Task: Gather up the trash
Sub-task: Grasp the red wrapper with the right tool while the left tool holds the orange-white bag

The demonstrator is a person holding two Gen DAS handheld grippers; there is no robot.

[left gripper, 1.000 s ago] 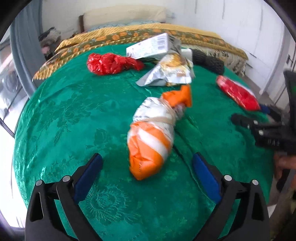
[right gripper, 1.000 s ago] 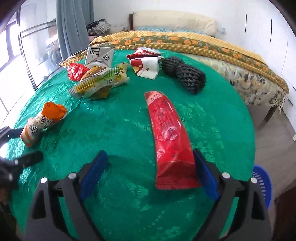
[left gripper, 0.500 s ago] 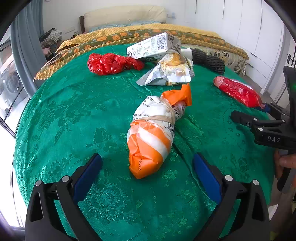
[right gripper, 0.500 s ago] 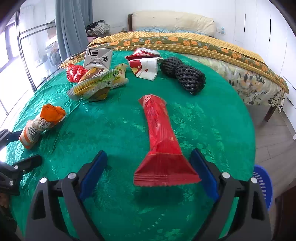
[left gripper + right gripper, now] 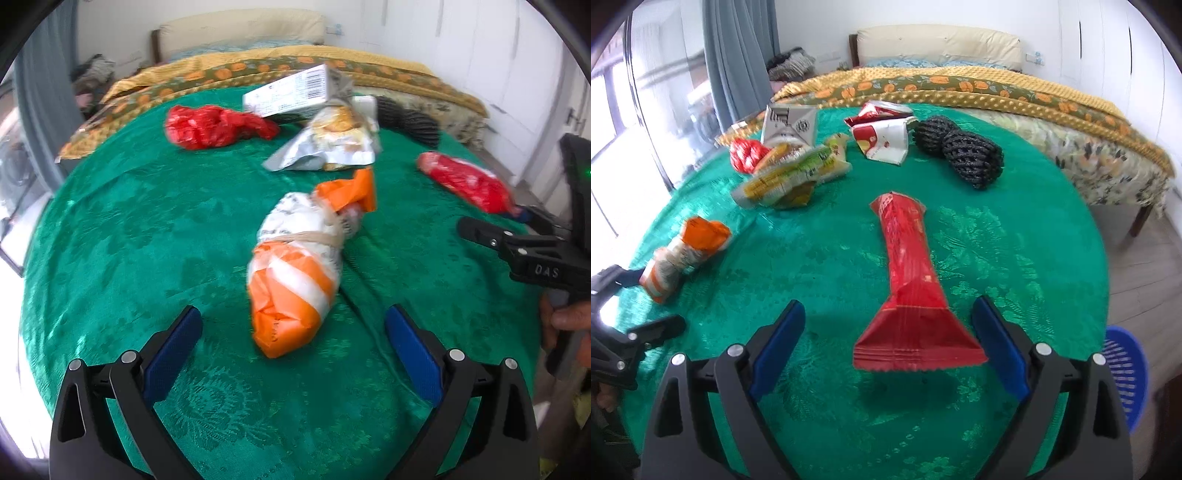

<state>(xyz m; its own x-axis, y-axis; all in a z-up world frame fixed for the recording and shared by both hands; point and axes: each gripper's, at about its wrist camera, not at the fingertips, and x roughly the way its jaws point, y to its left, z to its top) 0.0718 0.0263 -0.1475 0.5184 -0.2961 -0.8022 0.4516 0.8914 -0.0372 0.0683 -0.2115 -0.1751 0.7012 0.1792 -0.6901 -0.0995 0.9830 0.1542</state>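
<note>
Trash lies on a round table with a green cloth (image 5: pixel 147 229). My left gripper (image 5: pixel 293 332) is open, its blue pads either side of the near end of an orange and white wrapped bundle (image 5: pixel 299 273). My right gripper (image 5: pixel 888 332) is open around the flared near end of a long red snack wrapper (image 5: pixel 908 273). That wrapper also shows in the left wrist view (image 5: pixel 465 181). The bundle also shows in the right wrist view (image 5: pixel 679 254).
Further back lie a crumpled red bag (image 5: pixel 214 125), a silver wrapper (image 5: pixel 325 147), a white carton (image 5: pixel 291 94), a yellow-green packet (image 5: pixel 790 177), a red and white packet (image 5: pixel 882 140) and a black mesh roll (image 5: pixel 964 151). A blue basket (image 5: pixel 1126 373) stands on the floor at the right. A bed (image 5: pixel 960 81) is behind.
Both grippers have moved slightly forward; the bundle and the red wrapper now sit a little deeper between the open pads. The red wrapper's near end shows broader and lifted.
</note>
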